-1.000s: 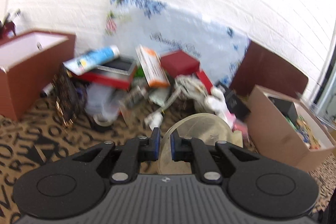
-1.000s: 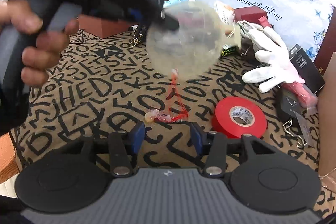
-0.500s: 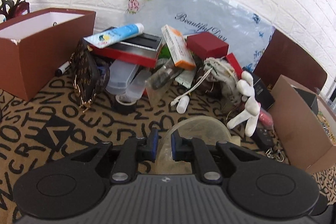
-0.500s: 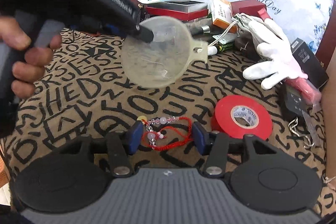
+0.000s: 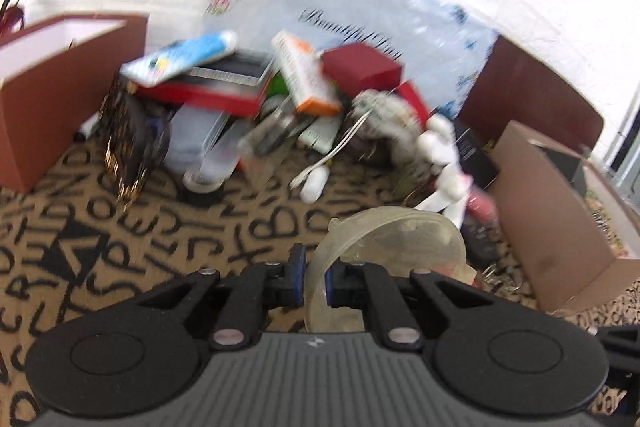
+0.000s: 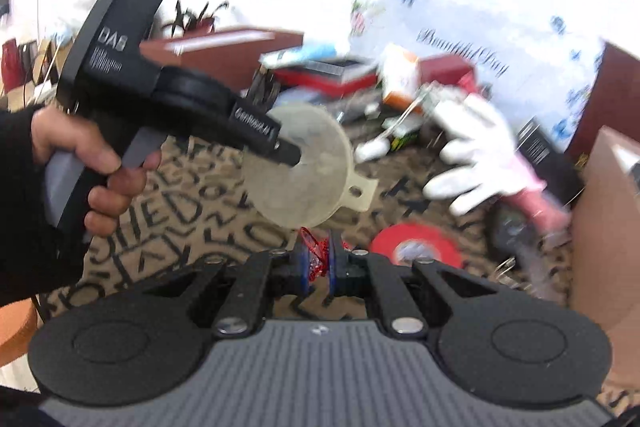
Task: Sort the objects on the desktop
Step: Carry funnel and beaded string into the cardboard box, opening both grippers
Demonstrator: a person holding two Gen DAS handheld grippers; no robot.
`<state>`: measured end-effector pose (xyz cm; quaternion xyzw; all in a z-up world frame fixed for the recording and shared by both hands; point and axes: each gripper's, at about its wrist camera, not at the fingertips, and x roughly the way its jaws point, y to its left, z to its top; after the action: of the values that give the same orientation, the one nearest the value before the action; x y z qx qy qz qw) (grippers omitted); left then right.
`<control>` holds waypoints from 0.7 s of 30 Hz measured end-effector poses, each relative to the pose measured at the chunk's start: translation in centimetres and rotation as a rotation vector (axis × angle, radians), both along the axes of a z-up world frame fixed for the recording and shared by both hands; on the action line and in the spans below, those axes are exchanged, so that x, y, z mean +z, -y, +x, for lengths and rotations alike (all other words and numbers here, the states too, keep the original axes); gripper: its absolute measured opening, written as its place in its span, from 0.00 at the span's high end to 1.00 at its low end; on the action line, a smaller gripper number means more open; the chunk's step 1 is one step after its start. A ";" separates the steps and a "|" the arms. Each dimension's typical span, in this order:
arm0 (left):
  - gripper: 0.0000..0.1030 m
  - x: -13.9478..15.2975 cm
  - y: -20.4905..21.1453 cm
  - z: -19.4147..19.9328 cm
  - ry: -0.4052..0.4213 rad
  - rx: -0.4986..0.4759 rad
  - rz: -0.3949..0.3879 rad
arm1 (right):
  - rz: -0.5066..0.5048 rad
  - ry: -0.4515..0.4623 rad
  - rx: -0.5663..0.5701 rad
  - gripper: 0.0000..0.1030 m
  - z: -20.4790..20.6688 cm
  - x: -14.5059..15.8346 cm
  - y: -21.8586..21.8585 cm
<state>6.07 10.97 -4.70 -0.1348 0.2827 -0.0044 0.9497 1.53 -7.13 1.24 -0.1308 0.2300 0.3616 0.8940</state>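
Near centre, above cloth: translucent plastic funnel held in the air, rim pinched, tab with a hole pointing right
Left gripper: clenched on the funnel rim, blue pads on either side of the thin wall; seen from the right wrist view as a black handle in the person's left hand
Right gripper: jaws nearly closed, grasping a red beaded cord; cord bunched between the blue pads, loop sticking up just under the funnel
Table cover: tan cloth with black letters
Red tape roll: flat on the cloth, just right of the right gripper tips
White glove: lying right of centre, fingers toward the near left, on a pink item
Far pile: red tray-like box, blue-white tube on top of it, orange-white carton leaning, dark red box, clear plastic containers in front; blurred
Left side: brown open box, white inside
Right side: cardboard box, contents unclear
Back wall: white brick, floral "Beautiful Day" bag propped against it
Dark patterned pouch with gold chain: near the brown box, left of the pile
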 end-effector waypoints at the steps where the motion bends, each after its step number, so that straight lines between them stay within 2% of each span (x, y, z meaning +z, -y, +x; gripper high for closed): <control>1: 0.92 0.6 0.4 0.0 0.012 -0.012 0.006 | 0.011 0.015 -0.007 0.94 -0.1 0.6 0.5; 8: 0.92 5.6 5.4 1.4 0.108 -0.158 0.015 | 0.049 0.160 -0.108 0.94 0.4 5.5 5.5; 14: 0.92 9.5 12.4 4.0 0.179 -0.306 -0.004 | 0.038 0.272 -0.272 0.94 2.4 9.0 11.9; 17: 0.92 10.8 16.0 6.1 0.193 -0.355 -0.013 | 0.017 0.302 -0.349 0.94 3.8 10.0 15.4; 21: 0.92 11.4 20.3 9.7 0.167 -0.389 -0.049 | -0.016 0.318 -0.440 0.94 6.0 10.4 19.2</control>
<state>15.74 -9.31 6.67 -0.0998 0.2236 -0.2058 0.9475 7.50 -26.35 11.64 -0.1399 0.1126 0.1317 0.9749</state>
